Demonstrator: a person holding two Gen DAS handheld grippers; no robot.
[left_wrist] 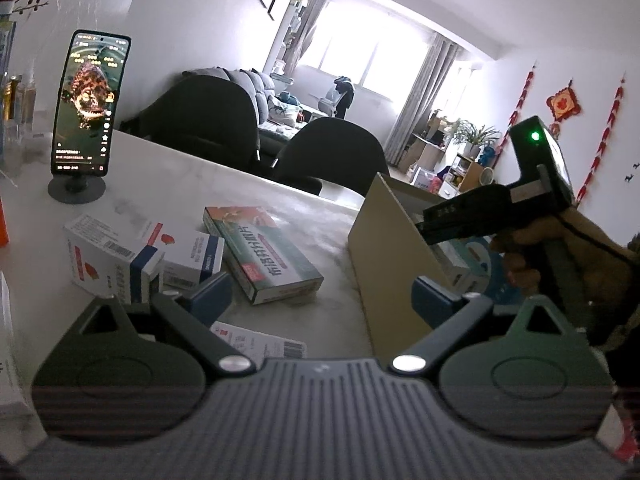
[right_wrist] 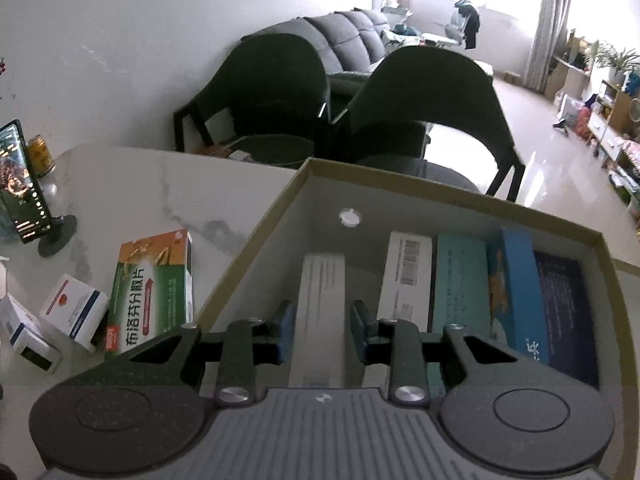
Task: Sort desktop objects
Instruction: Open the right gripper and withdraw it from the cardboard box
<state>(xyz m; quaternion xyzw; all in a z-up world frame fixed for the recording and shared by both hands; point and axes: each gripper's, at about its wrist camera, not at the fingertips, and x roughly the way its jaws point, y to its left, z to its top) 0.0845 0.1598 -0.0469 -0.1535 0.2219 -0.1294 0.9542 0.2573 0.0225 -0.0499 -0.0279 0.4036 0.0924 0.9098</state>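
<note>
My right gripper [right_wrist: 322, 330] is inside an open cardboard box [right_wrist: 256, 236], shut on a narrow white medicine box [right_wrist: 320, 300] held on edge. Beside it in the box stand a white barcoded box [right_wrist: 408, 272], a teal box [right_wrist: 460, 280] and a blue box [right_wrist: 516, 292]. My left gripper [left_wrist: 320, 294] is open and empty, low above the marble table [left_wrist: 168, 176]. A green-and-orange medicine box [left_wrist: 260, 252] and white-and-blue boxes [left_wrist: 116, 256] lie just ahead of it. The cardboard box wall [left_wrist: 384, 264] is to its right. The right gripper's body [left_wrist: 496, 208] shows above that box.
A phone on a round stand [left_wrist: 86, 108] is at the table's far left, with bottles behind. A flat white box [left_wrist: 256, 340] lies under my left gripper. Two dark chairs [left_wrist: 332, 152] stand past the far table edge. A yellow can [right_wrist: 40, 154] is at the far left.
</note>
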